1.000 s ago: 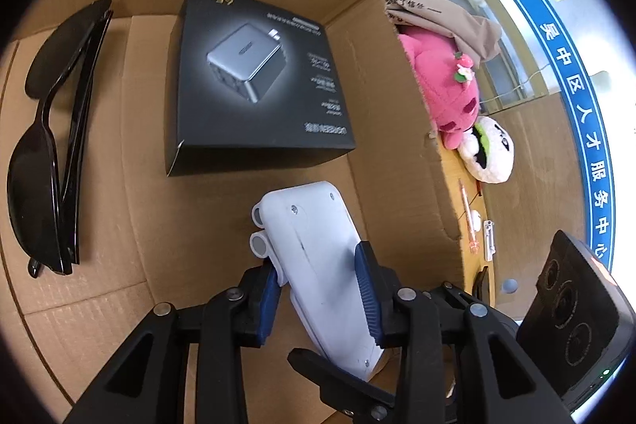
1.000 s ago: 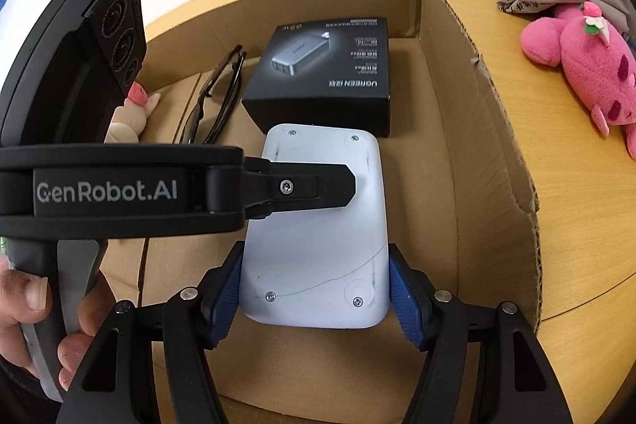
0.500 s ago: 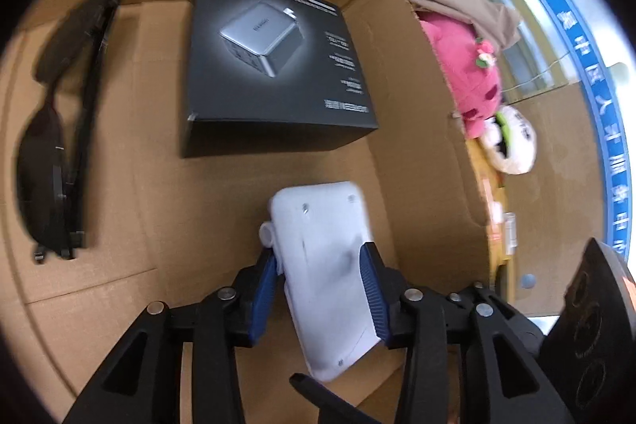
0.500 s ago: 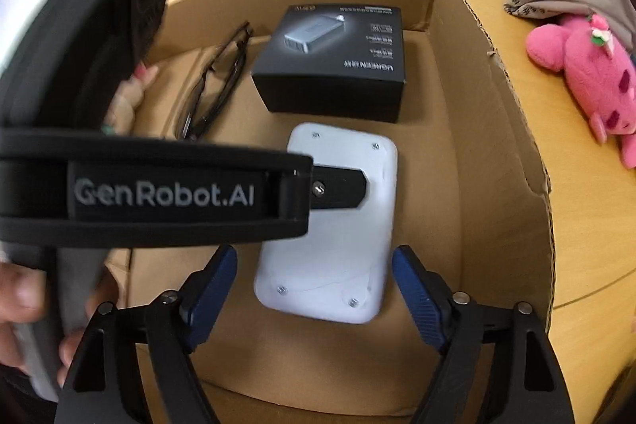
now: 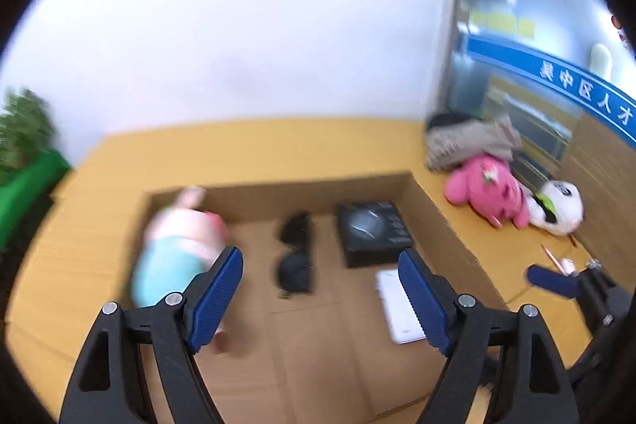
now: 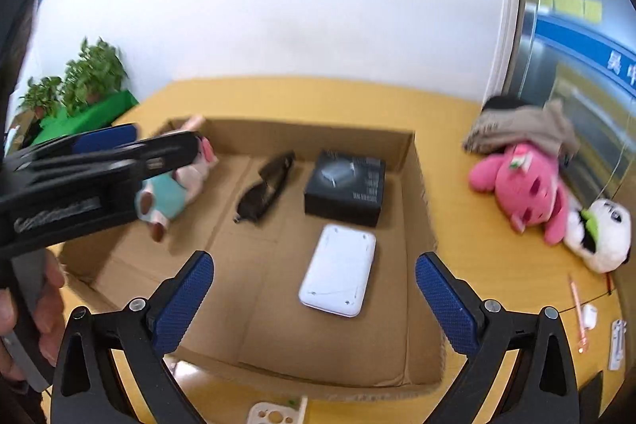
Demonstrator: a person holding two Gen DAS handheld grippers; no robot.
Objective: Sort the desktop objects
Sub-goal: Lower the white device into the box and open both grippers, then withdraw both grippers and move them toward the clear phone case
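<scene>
- Four things are counted in the cardboard box [image 6: 413,161]: one white device [image 6: 338,271], one black carton [image 6: 345,187], one pair of sunglasses [image 6: 264,187], apparently one plush doll [image 6: 175,185].
- The jaws of the left gripper [image 5: 320,289] and right gripper [image 6: 314,299] have just been opening; both are spread, nothing gripped.

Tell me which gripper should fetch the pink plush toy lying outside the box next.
Right, probably. The pink plush toy lies on the desk beyond the cardboard box's right wall, on the right gripper's side. Both grippers are open and empty, but the left gripper hangs further left.

Bare cardboard box [image 6: 413,146] floor nearside
</scene>
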